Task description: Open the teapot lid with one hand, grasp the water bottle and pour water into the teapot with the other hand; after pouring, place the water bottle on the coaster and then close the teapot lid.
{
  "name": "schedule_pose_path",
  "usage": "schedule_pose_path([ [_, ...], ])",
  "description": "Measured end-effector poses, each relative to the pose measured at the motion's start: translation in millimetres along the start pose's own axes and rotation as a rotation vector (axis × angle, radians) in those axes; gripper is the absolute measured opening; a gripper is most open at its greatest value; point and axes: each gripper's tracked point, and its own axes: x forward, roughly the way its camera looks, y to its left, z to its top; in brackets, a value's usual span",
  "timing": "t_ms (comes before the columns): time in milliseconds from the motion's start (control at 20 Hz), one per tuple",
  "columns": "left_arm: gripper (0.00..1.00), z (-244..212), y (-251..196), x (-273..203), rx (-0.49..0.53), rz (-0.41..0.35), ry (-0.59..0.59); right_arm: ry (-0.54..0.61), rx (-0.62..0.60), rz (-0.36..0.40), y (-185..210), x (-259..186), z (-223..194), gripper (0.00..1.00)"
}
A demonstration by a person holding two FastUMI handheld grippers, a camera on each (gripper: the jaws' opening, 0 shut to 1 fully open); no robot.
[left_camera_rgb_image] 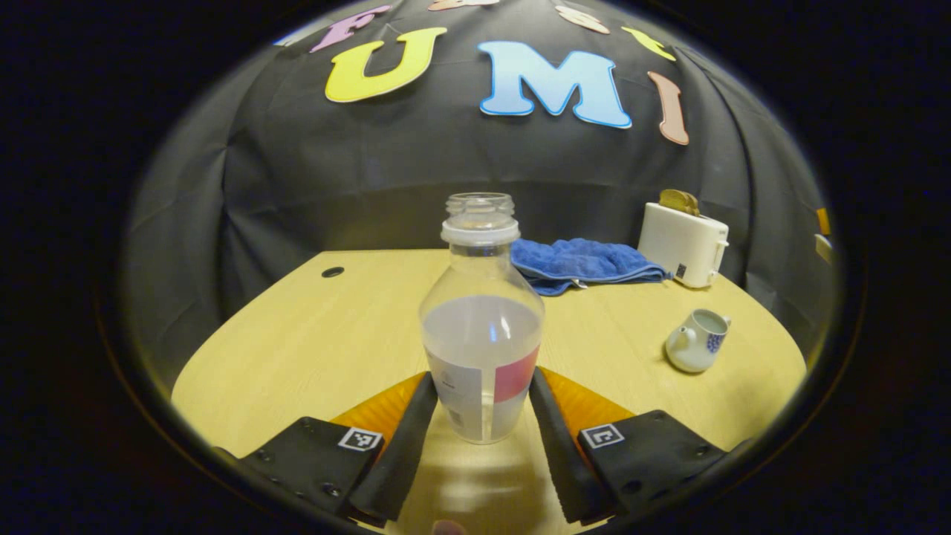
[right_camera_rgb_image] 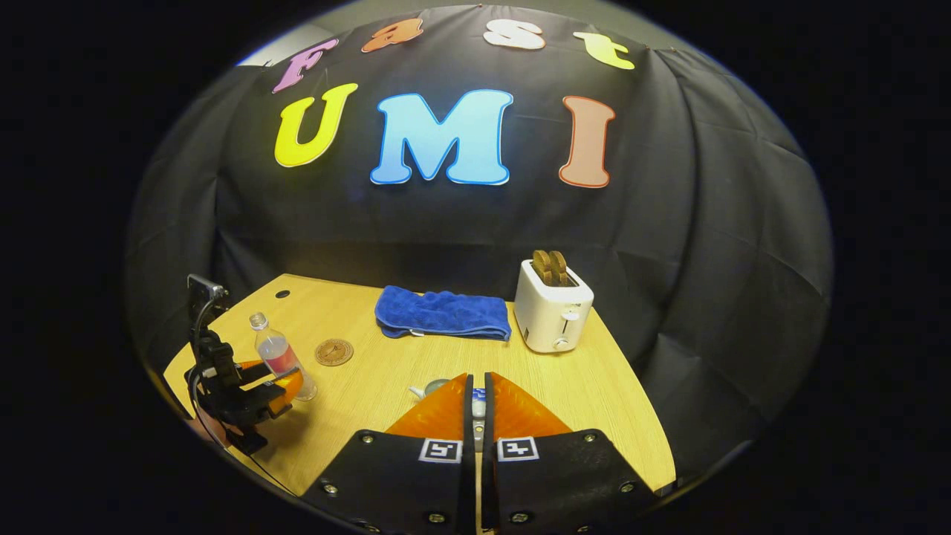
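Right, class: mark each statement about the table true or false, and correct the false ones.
1. The bottle has no cap on. True.
2. The towel is red. False: it is blue.
3. The bottle stands on the coaster. False: it stands on the table, and the coaster lies apart from it.
4. Something brown sticks out of the toaster. True.
5. The bottle stands between the fingers of the left gripper. True.
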Motion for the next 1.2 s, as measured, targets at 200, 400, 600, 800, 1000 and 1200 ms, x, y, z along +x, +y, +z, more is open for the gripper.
schedule_pose_path([
  [200,0.84,14,4,-13,0.067,0.024,-0.021,-0.001,0.006,0.011,1,-1,-1,0.03],
  [400,0.84,32,11,-32,0.239,0.079,0.0,-0.004,0.02,0.027,-1,-1,-4,0.03],
  [600,0.84,50,10,-48,0.368,0.119,0.051,-0.011,0.032,0.036,-12,-1,-5,0.03],
  [800,0.84,62,-5,-54,0.464,0.137,0.091,-0.005,0.048,0.034,-31,3,-12,0.03],
  [1000,0.84,63,-35,-53,0.571,0.129,0.127,0.006,0.061,0.036,-51,7,-25,0.03],
  [1200,0.84,50,-68,-43,0.735,0.098,0.193,0.022,0.091,0.028,-73,12,-39,0.03],
])
